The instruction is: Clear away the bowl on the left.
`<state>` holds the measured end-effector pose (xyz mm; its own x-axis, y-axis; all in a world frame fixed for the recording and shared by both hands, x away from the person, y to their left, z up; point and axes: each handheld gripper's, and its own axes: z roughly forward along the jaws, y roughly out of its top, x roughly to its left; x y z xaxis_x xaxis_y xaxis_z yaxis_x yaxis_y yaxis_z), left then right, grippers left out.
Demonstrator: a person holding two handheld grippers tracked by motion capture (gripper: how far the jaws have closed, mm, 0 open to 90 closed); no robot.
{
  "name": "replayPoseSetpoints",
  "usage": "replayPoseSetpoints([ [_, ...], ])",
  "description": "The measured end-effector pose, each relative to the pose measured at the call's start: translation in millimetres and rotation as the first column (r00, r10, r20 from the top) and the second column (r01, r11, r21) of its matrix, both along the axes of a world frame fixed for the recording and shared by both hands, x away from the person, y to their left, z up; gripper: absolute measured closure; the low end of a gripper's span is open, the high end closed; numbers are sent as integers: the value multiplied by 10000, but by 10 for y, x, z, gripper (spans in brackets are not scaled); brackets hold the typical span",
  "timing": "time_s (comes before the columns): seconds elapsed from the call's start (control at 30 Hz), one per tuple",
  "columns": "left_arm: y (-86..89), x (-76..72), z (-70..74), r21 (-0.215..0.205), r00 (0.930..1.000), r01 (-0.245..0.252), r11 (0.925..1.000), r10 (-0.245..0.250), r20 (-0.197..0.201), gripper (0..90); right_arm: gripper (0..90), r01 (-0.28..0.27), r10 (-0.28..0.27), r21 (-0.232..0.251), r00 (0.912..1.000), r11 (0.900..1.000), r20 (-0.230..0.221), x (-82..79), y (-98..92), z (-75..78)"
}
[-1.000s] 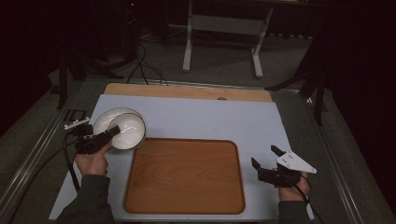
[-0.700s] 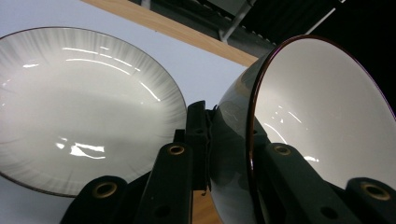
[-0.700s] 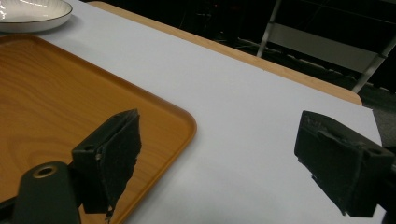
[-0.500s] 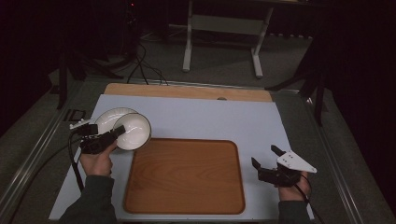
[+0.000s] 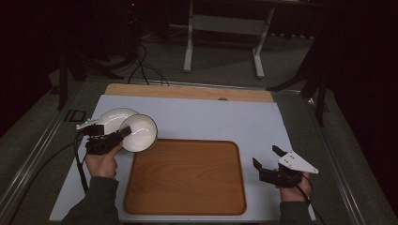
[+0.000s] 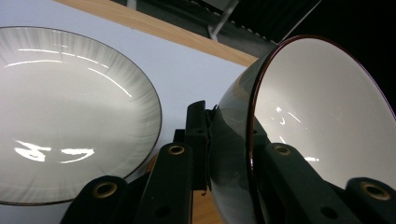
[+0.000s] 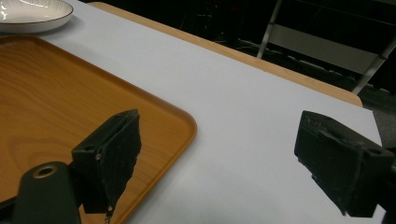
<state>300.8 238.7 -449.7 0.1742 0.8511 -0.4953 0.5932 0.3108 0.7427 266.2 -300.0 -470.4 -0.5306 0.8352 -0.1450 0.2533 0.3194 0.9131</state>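
White glazed bowl [image 5: 138, 132]: dark rim, grey outside; held off the table, tipped on its side, opening facing the camera in the high view. Sits just above the tray's far-left corner, overlapping the plate's right edge in that view.
L gripper [image 5: 123, 135]: clamped on the bowl's rim. In the left gripper view the bowl [image 6: 322, 126] wall runs between the two black jaws, one jaw on the grey outside, one on the white inside.
L hand [image 5: 102, 159]: wrapped round the gripper body, forearm in a dark sleeve, cable looping off to the left.
Plate [image 5: 114, 119]: white w/ fine grey ribbing and thin dark rim, flat on the mat, far-left area; seen large at left in the left gripper view [image 6: 70, 116], just beside the bowl.
Tray [image 5: 187, 178]: wood, rounded corners, centre-near of the mat, nothing on it.
R gripper [image 5: 266, 158]: jaws wide apart, nothing between them; right of the tray, near its edge. Right gripper view: the jaws frame bare mat and the tray's corner [image 7: 70, 107].
R hand [image 5: 293, 185]: low at the near-right edge of the mat.
Mat [image 5: 225, 122]: pale blue-grey sheet over a wooden tabletop.
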Motion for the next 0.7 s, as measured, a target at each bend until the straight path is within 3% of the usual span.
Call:
replayPoseSetpoints([
  [0.7, -250, 14, 19, 159, 9979, 651, 9977, -652, 49, 801, 141, -22, 22, -37, 10000, 10000, 15, 5, 1, 3],
])
